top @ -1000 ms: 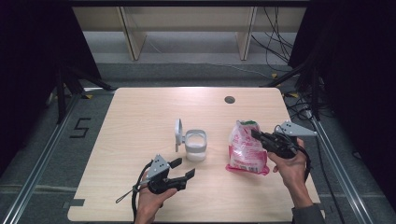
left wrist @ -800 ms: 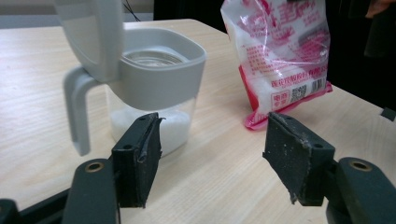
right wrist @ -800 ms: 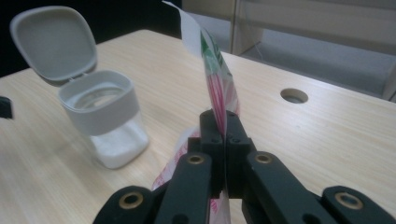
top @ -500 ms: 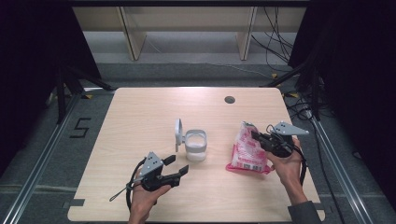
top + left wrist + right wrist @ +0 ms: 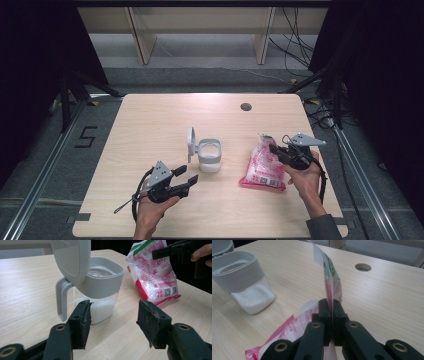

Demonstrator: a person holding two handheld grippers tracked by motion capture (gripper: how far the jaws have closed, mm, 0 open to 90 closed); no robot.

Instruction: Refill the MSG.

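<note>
Sugar bag (image 5: 263,167): pink/white plastic pouch w/ green strip at top, barcode panel on one face. Lies on right part of wooden table (image 5: 150,125), lower end flat on the top, upper end lifted upright. Right gripper (image 5: 274,149) clamped on bag's upper edge; in right gripper view the jaws are pressed together w/ the thin film pinched between them, bag top (image 5: 329,272) rising straight above.

Container (image 5: 209,155): clear body, grey collar + grey handle, white granules in bottom part. Stands near table centre, just left of bag, not touching it. Hinged grey lid (image 5: 191,145) flipped up, standing upright at container's left side.

Left gripper (image 5: 189,175): held in person's left hand (image 5: 152,205) at near edge of table, pointing toward container. Jaws apart, nothing between them; they have just been closing somewhat. In left gripper view, container (image 5: 96,287) sits beyond the jaw tips, apart from them.

Misc.: round cable hole (image 5: 245,106) in table top, far right area. Cable trails from each gripper.
</note>
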